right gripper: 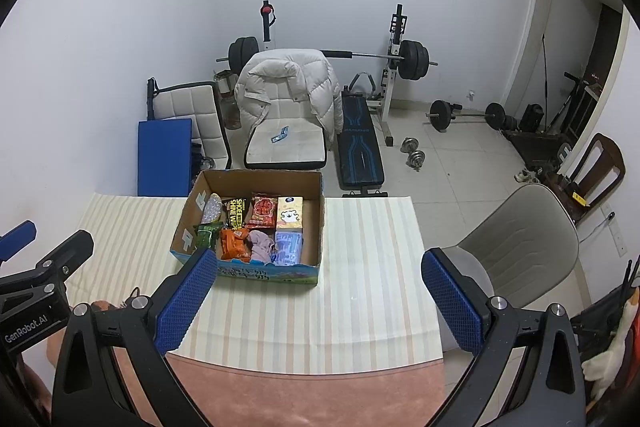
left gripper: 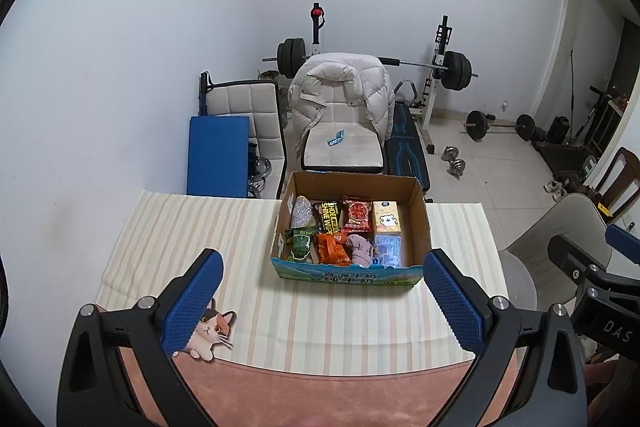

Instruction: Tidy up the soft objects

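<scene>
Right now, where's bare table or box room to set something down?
Inside the cardboard box, a bare strip runs along its right wall, beside the yellow carton and blue pack; the rest is packed. The striped cloth lies bare left of the box, right of it, and in front, toward both open grippers. A cat cutout sits at the near left.

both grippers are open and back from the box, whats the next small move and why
Probably bring the right gripper forward over the cardboard box toward the crumpled purple cloth. Both grippers are open and empty, the left gripper equally far back, and the cloth lies loose among neatly packed packets, the one untidy soft thing.
</scene>
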`<state>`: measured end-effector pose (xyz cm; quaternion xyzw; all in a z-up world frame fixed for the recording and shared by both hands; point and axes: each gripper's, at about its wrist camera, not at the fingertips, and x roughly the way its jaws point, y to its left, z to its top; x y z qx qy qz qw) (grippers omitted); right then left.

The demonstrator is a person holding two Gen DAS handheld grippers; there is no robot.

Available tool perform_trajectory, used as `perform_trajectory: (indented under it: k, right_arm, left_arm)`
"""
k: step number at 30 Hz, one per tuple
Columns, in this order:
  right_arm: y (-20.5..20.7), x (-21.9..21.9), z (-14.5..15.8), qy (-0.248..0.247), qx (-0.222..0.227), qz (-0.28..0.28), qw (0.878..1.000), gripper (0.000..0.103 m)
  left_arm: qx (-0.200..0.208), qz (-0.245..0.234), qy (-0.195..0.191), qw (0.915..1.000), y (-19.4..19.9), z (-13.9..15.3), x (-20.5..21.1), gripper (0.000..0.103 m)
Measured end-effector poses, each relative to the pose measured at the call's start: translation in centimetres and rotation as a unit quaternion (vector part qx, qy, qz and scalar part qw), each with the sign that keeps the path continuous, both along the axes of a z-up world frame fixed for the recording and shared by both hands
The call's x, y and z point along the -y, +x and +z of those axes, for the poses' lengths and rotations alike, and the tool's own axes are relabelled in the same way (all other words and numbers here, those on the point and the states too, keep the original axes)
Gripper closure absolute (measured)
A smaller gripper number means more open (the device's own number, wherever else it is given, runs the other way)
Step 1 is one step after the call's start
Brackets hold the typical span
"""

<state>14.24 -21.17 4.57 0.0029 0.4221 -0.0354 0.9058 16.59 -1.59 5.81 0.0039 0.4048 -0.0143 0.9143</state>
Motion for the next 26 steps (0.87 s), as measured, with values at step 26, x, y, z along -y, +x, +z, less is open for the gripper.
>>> perform_trajectory:
  k: [26]
  right_arm:
    - [-0.01,0.29,-0.16,-0.002,0.0,-0.003,1.0,0.0]
  left_arm:
    - [0.009,0.01,-0.001,0.9999,-0.02,-0.26,-0.01,0.0]
